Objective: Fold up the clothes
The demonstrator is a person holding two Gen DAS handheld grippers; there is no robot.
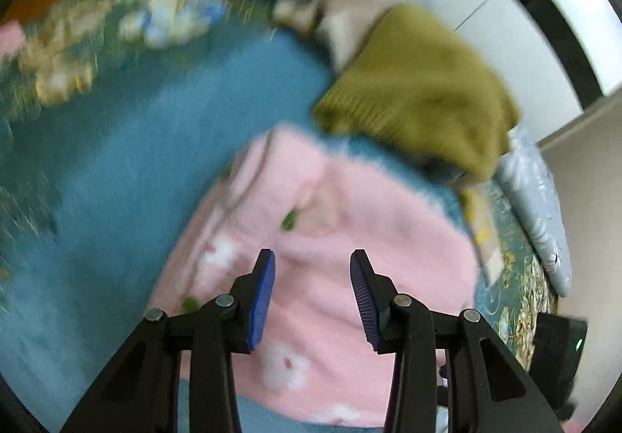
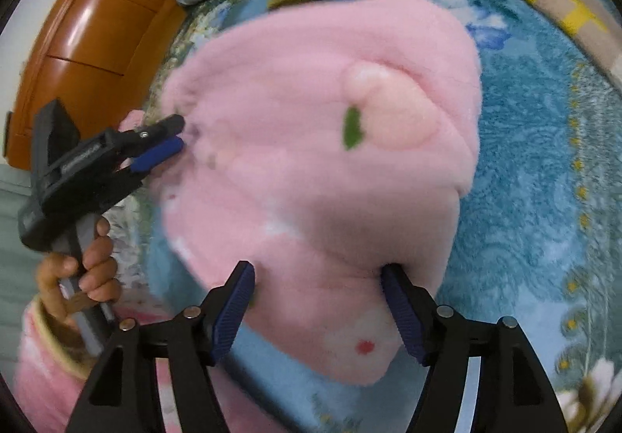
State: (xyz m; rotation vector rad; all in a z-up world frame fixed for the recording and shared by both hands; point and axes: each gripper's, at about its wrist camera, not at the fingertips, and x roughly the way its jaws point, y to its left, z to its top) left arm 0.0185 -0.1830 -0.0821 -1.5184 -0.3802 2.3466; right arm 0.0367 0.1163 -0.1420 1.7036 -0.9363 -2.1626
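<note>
Plainly fluffy pink garment (image 2: 311, 160), white flowers, blue blanket (image 2: 544, 160) beneath.

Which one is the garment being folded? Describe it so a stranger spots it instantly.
On the blue plush blanket covering the bed lies a fluffy pink fleece garment, below the olive-green knitted sweater. It alone is pink, with white flowers and small green leaves.
</note>
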